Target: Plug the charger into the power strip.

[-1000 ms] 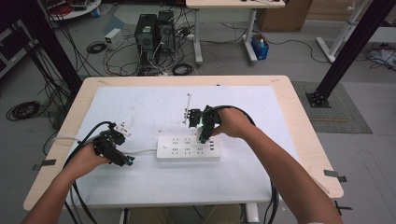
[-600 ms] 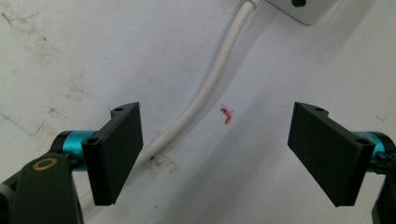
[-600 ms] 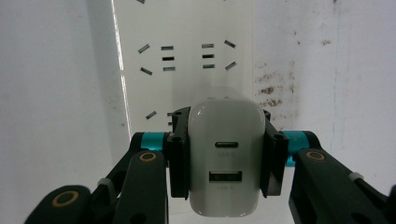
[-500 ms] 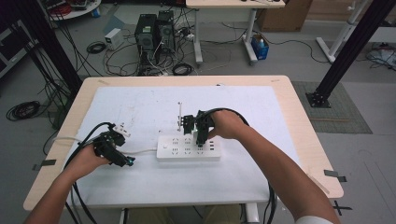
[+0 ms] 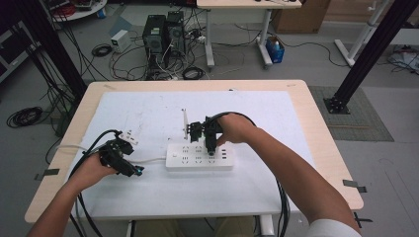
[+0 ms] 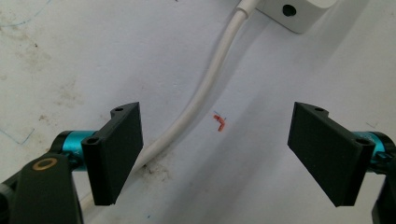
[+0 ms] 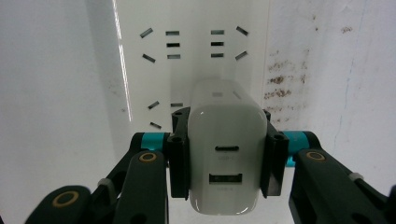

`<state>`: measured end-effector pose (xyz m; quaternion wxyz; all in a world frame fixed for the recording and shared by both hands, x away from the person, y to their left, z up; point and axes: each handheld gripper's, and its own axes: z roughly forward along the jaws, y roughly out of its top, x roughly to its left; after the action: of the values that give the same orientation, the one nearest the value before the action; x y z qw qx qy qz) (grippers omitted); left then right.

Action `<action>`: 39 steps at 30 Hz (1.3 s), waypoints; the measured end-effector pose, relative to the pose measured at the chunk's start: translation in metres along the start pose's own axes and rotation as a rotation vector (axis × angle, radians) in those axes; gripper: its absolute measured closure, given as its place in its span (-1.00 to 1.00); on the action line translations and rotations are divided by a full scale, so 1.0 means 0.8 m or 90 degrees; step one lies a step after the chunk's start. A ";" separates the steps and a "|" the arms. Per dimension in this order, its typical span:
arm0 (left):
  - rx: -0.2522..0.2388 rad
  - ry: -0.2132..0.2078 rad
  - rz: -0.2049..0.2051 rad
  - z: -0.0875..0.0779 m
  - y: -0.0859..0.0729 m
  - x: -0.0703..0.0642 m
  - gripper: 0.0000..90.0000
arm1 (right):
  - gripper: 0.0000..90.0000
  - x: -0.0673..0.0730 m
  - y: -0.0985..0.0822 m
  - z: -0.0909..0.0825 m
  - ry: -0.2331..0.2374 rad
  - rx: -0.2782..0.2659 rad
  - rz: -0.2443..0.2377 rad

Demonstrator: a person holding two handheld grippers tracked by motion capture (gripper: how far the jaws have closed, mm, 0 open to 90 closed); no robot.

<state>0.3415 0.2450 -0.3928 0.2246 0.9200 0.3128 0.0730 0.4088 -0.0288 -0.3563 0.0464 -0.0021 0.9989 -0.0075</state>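
From the high view, the right claw [image 5: 210,143] sits over the power strip [image 5: 199,157] on the white table [image 5: 276,123], while the left claw [image 5: 129,169] rests near the strip's left end. Along the left gripper view, its jaws stand apart over the bare surface, the white cord [image 6: 205,88] running between them. Through the right gripper view, the jaws are clamped on a white charger [image 7: 225,158] held just above the strip's sockets.

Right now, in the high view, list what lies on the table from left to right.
left gripper → small white plug → power strip → right gripper, shut on a white charger above the strip.
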 end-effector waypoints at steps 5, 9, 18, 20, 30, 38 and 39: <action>-0.004 -0.006 -0.003 0.005 -0.001 0.000 -0.59 | 0.39 -0.002 -0.002 0.000 0.004 -0.001 0.007; -0.003 -0.003 -0.001 0.006 0.000 -0.001 -0.59 | 0.39 -0.003 -0.004 0.001 0.007 0.003 0.004; -0.008 -0.001 0.002 0.003 0.002 0.000 -0.59 | 0.39 -0.002 0.000 0.009 0.006 0.019 -0.001; -0.007 0.000 0.005 0.003 0.002 0.001 -0.59 | 0.39 -0.005 0.000 0.009 0.016 0.022 0.002; -0.014 0.000 0.006 0.002 0.005 -0.001 -0.59 | 0.40 -0.004 0.002 0.011 0.012 0.029 0.000; -0.024 0.003 0.005 0.000 0.005 -0.001 -0.59 | 0.39 0.001 0.001 0.013 -0.005 0.009 0.004; -0.023 0.003 0.002 0.000 0.005 -0.002 -0.59 | 0.39 -0.007 0.001 0.014 0.021 0.007 0.009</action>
<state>0.3424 0.2416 -0.3910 0.2406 0.9160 0.3108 0.0809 0.4157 -0.0284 -0.3667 0.0303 0.0057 0.9994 -0.0124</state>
